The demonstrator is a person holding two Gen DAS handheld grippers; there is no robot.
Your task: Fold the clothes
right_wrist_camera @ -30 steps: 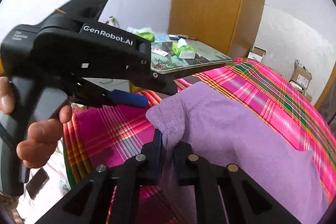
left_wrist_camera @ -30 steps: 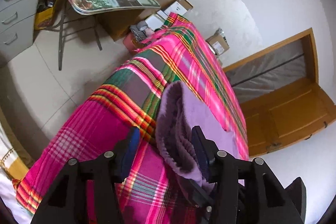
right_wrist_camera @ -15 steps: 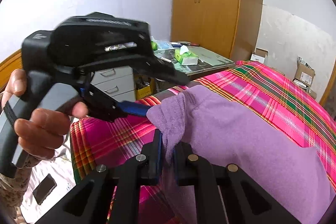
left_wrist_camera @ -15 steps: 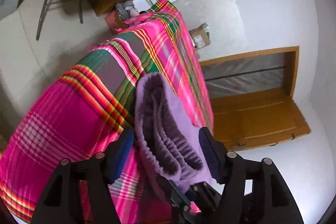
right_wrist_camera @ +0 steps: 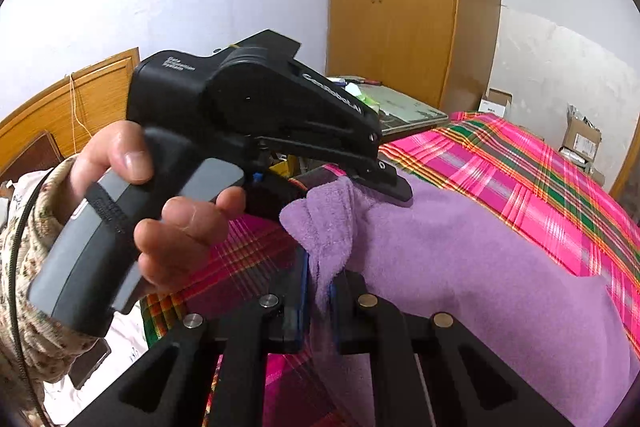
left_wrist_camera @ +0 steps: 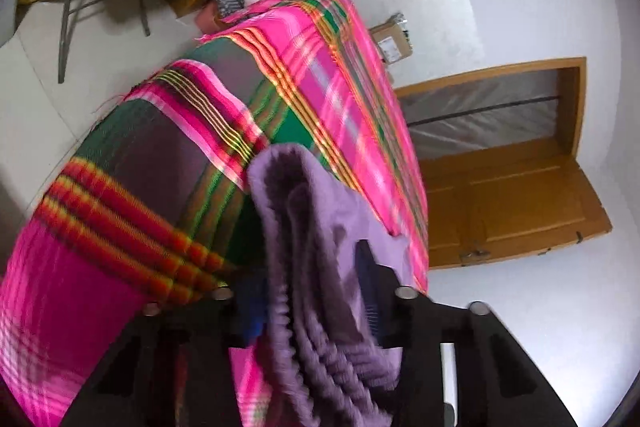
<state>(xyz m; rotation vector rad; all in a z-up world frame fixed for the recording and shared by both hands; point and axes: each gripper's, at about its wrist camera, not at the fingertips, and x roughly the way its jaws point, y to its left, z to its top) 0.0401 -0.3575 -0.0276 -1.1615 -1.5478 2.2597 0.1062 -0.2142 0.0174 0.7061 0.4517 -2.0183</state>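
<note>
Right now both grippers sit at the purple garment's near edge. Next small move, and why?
Probably lift both together and carry the edge across the plaid bed cover. The right gripper is clamped on the purple garment; the left gripper has just been closing around the bunched ribbed hem, so both corners look held.

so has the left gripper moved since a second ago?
Yes. In the right wrist view the left gripper has dropped from level with the table onto the purple towel, its jaws closing around it.
</note>
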